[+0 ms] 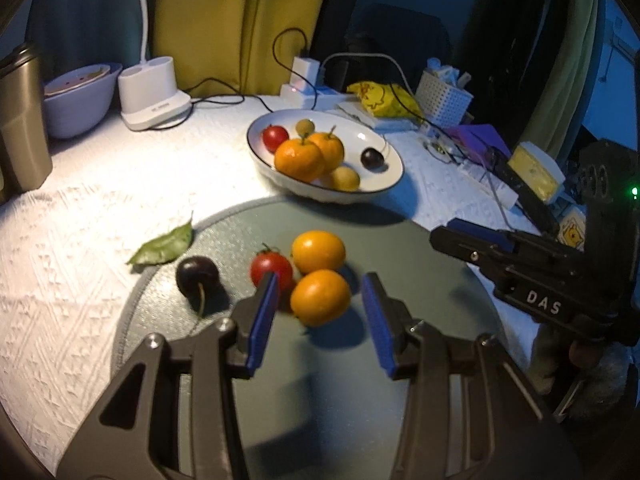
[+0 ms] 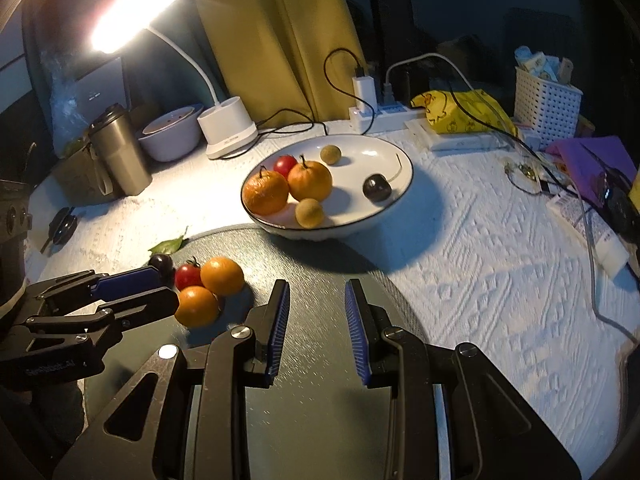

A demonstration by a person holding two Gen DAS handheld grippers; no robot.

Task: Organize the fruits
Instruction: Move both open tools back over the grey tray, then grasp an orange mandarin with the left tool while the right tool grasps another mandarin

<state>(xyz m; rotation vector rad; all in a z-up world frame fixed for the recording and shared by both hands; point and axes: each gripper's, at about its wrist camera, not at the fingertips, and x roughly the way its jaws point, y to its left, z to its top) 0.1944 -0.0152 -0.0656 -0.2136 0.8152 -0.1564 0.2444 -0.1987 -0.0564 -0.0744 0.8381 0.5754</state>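
On the dark round mat (image 1: 340, 380) lie two small oranges (image 1: 320, 297) (image 1: 318, 251), a red cherry tomato (image 1: 272, 270) and a dark cherry (image 1: 197, 276). My left gripper (image 1: 320, 292) is open, its blue pads on either side of the nearer orange. A white bowl (image 1: 390, 184) behind holds two stemmed oranges, a tomato, a dark cherry and two longans. My right gripper (image 2: 317, 292) is open and empty above the mat, right of the loose fruit (image 2: 197, 306). The bowl (image 2: 404, 160) lies beyond it.
A green leaf (image 1: 162, 246) lies at the mat's left edge. A white lamp base (image 1: 152, 92), a pale bowl (image 1: 76, 100) and a steel tumbler (image 1: 22, 120) stand at the back left. A power strip, cables, yellow bag (image 1: 384, 98) and white basket (image 1: 442, 96) crowd the back right.
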